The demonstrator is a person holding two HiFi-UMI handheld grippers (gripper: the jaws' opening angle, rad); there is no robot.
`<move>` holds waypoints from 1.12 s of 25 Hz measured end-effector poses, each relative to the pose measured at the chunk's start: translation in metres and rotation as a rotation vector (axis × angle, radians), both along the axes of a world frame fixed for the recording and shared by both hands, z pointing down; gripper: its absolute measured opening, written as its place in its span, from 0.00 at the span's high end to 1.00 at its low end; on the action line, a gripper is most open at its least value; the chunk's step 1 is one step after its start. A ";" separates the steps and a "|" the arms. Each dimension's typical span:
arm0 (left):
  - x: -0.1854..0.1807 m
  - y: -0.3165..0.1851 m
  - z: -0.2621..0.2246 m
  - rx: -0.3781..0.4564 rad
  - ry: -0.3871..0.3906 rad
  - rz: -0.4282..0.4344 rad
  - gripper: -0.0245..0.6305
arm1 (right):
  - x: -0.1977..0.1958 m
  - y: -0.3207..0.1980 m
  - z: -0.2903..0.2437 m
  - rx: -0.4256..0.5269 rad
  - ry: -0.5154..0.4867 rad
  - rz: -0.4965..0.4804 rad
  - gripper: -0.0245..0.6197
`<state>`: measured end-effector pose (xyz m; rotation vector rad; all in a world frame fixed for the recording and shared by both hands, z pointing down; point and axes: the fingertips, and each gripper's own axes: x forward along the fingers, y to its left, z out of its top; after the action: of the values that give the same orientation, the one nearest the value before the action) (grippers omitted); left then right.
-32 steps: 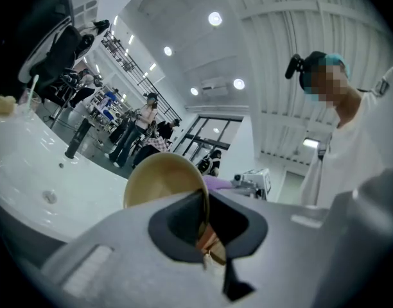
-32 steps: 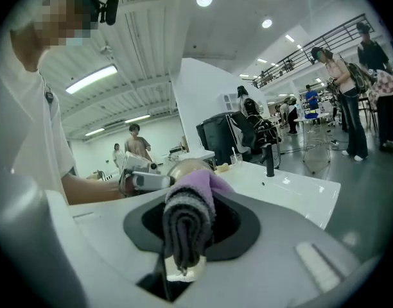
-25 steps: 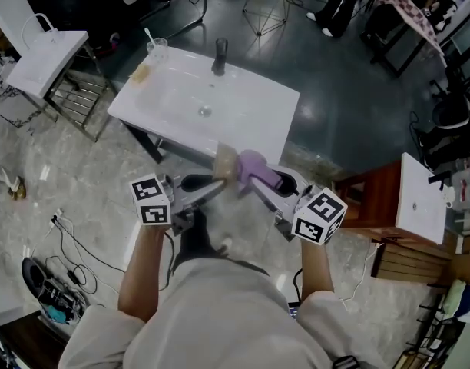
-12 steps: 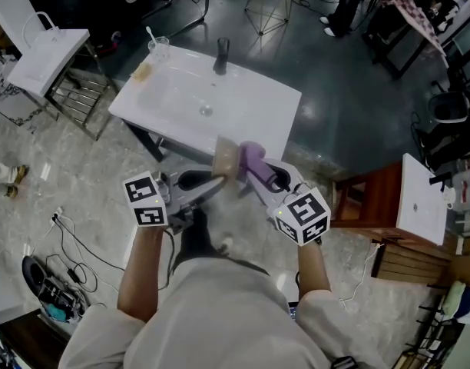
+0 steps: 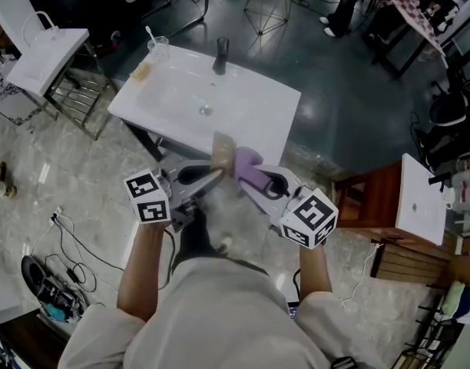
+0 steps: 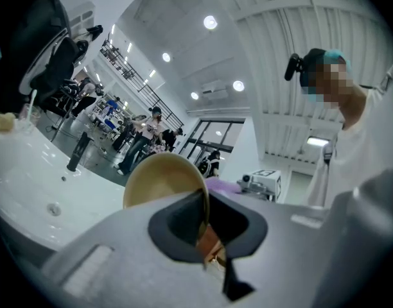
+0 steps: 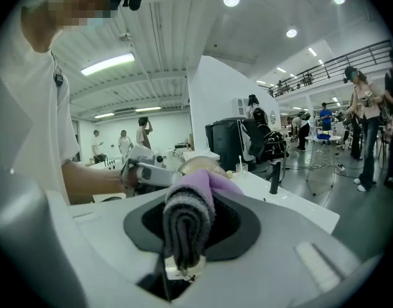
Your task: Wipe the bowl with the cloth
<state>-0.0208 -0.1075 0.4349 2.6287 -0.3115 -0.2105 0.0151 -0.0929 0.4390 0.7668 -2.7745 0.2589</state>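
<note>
The bowl [image 5: 223,154] is up in the air in front of you, just over the near edge of the white sink [image 5: 250,102]. It is tan, and it stands on its side, not flat. Your left gripper [image 5: 213,178] holds it by the rim. The two jaws are squeezed together on the thin edge. You see that well in the left gripper view, where the bowl [image 6: 159,179] sticks up out of the left gripper [image 6: 207,239].

The purple cloth [image 5: 248,167] is right next to the bowl, on its right side, and it looks like it touches the bowl. Your right gripper [image 5: 258,184] is closed on the cloth. In the right gripper view the folded cloth [image 7: 191,204] is pinched tight in the right gripper [image 7: 182,252]. Its soft end pokes forward toward the round bowl [image 7: 200,164] behind it.

So the bowl lies to the left of the cloth, and the two grippers point at each other and meet in the middle. The right hand is the one to rub, and the left hand only has to hold. I think you are in the middle of wiping. The view is too small to tell if the cloth is on the inside or the outside of the bowl.

Farther away, a dark tap [image 5: 220,55] stands at the back of the sink, and a cup [image 5: 157,48] sits on its far corner.
</note>
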 end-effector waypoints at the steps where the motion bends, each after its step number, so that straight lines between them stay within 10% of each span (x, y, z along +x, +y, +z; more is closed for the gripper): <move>1: 0.001 0.000 0.002 -0.008 -0.005 0.005 0.95 | -0.001 0.001 -0.004 0.001 -0.027 -0.008 0.80; 12: 0.007 0.018 -0.004 -0.005 0.016 0.101 0.95 | 0.018 -0.017 -0.030 -0.045 -0.234 0.098 0.80; 19: 0.008 0.024 -0.019 0.015 0.075 0.113 0.95 | 0.026 -0.034 -0.007 -0.016 -0.051 0.236 0.80; 28: 0.000 0.009 -0.029 0.021 0.098 0.055 0.95 | 0.005 -0.015 0.014 -0.038 0.059 0.126 0.80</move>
<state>-0.0204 -0.0982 0.4060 2.6338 -0.2045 -0.3241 0.0201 -0.1083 0.4533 0.9267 -2.6621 0.3059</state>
